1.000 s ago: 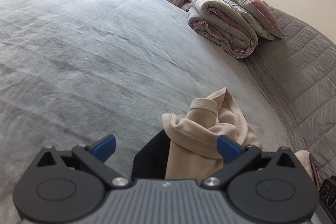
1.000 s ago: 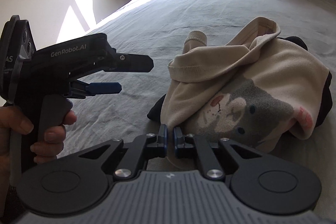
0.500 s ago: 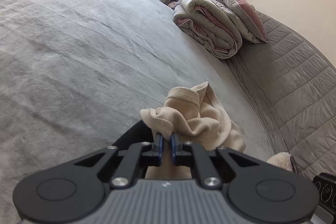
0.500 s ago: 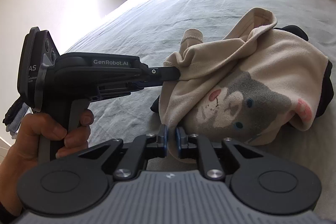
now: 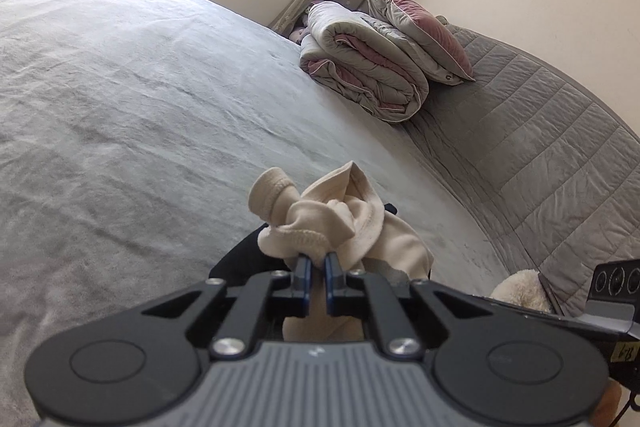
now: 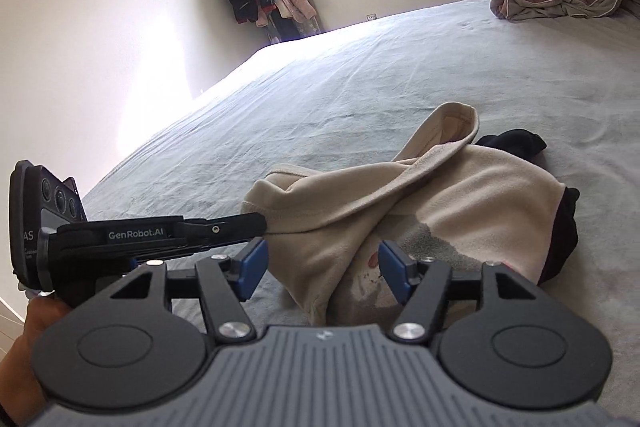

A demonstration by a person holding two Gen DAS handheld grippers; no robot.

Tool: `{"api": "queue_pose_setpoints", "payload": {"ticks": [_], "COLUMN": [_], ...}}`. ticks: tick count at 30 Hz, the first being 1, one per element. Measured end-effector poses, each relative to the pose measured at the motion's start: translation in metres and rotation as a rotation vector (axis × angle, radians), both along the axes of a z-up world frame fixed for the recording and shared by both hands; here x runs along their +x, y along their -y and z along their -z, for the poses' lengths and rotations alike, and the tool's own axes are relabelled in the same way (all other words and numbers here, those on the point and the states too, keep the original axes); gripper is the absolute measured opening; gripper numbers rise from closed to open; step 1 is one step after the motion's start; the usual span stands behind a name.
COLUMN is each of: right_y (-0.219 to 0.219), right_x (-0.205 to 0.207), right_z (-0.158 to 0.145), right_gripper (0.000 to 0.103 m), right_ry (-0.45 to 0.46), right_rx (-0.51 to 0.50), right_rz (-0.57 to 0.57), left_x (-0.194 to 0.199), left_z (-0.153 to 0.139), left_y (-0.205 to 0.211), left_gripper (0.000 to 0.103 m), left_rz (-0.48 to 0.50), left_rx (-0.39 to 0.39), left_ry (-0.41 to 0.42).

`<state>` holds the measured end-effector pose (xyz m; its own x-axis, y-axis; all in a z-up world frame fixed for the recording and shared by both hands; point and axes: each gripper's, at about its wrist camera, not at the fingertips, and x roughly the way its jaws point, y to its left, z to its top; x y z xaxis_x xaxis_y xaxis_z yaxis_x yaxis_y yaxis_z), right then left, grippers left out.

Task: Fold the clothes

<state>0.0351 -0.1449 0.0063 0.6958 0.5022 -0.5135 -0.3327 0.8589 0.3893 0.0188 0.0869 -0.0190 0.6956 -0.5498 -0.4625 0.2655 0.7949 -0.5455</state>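
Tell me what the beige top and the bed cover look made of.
Beige top: soft matte fleece or brushed knit, judging by its fuzzy nap, stitched hems and limp folds. Bed cover: thin woven cloth, probably cotton, matte with fine wrinkles. Neither can be confirmed by look alone.

Brand: "GenRobot.AI", white letters on the side of the black plastic left gripper [image 6: 262, 223].
Fragment: "AS", on that gripper's rear block, behind the brand.
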Motion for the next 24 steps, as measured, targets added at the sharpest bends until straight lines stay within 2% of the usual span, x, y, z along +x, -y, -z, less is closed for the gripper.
{"api": "queue_pose_setpoints", "payload": {"ticks": [8, 14, 17, 21, 24], "right_y": [-0.001, -0.012, -0.019, -0.035, -0.044], "right_x": [0.004, 0.011, 0.014, 0.018, 0.018], "right_z": [0.005, 0.011, 0.018, 0.027, 0.032], "right_gripper": [0.068, 0.073, 0.073, 0.073, 0.073], "right_ry": [-0.013, -0.043, -0.068, -0.073, -0.047], "right_rx": [0.027, 0.042, 0.044, 0.003, -0.051], "right_rz": [0.033, 0.006, -0.010, -0.041, -0.049], "left_x": [-0.037, -0.057, -0.065, -0.069, -0.068], "left_z": [0.000, 0.021, 0.034, 0.051, 0.054], "left_y": [0.009, 0.015, 0.019, 0.020, 0.012], "left_gripper": [0.006, 0.006, 0.000, 0.000, 0.002], "left_rz": [0.151, 0.262, 0.315, 0.342, 0.327], "left_rx": [0.055, 0.059, 0.080, 0.132, 0.136], "left_ry": [0.026, -0.004, -0.036, -0.090, -0.101]}}
